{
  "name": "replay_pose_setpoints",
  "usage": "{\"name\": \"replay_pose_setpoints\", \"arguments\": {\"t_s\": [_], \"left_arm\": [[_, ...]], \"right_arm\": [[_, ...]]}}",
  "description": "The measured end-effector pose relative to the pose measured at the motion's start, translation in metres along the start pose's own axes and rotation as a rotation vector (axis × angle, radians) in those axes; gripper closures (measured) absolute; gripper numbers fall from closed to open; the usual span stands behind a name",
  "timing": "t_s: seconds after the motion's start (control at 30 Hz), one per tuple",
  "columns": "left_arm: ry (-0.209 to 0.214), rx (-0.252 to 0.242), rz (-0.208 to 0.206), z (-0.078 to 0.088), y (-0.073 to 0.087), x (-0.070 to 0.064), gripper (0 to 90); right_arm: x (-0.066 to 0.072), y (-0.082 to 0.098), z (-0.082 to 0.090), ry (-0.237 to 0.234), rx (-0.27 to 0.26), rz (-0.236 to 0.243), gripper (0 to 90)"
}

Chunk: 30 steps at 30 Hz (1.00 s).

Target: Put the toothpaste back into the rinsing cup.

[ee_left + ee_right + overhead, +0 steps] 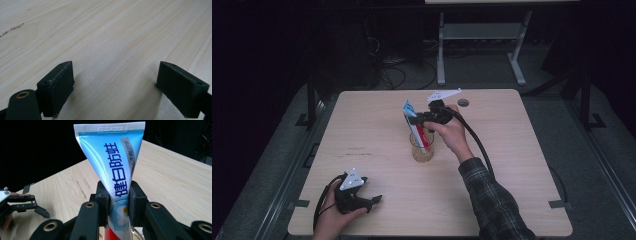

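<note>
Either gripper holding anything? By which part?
Right gripper pinches the blue toothpaste tube mid-body, above the glass cup. Left gripper is open, holding nothing.

Your right tongs [119,197] clamp a toothpaste tube [113,162] whose lower end drops behind the black jaws and past the bottom edge of the right gripper view, its cap end hidden. In the high view, the tube [410,114] slants into a glass [422,148], and the part inside blurs to a red streak; the print on it is too small to read there. Your right hand [451,131] covers much of the tongs' body. Your left tongs [116,82] are cut off at the bottom edge of the left gripper view. In the right gripper view, the left tongs [37,207] and your left hand [8,220] run off the left edge. The room beyond the tabletop [522,165] is too dark to make out.
</note>
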<state>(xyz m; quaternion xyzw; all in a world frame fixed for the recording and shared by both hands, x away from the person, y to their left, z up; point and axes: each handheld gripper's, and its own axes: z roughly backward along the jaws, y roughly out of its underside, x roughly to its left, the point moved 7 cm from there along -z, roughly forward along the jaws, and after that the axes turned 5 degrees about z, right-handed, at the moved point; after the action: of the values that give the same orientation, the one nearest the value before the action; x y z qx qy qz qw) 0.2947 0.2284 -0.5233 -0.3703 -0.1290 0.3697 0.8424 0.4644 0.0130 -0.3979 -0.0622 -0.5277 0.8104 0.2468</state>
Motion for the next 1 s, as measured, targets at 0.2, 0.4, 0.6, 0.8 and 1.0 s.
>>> {"name": "replay_pose_setpoints", "arguments": {"t_s": [0.2,0.4,0.6,0.8,1.0], "left_arm": [[-0.001,0.000,-0.002,0.000,0.000,0.000,13.1],[0.000,0.000,-0.001,0.000,0.000,0.000,13.1],[0.000,0.001,-0.001,0.000,0.000,0.000,13.1],[0.000,-0.001,0.000,0.000,0.000,0.000,13.1],[-0.001,0.000,0.001,0.000,0.000,0.000,13.1]], "right_arm": [[0.001,0.007,0.001,-0.003,0.015,0.003,72.9],[0.001,0.011,0.002,-0.001,0.023,0.003,72.9],[0.002,0.014,0.003,0.006,0.031,0.008,72.6],[0.002,0.014,0.003,-0.002,0.034,0.011,71.0],[0.002,0.014,0.005,-0.007,0.030,-0.006,57.4]]}}
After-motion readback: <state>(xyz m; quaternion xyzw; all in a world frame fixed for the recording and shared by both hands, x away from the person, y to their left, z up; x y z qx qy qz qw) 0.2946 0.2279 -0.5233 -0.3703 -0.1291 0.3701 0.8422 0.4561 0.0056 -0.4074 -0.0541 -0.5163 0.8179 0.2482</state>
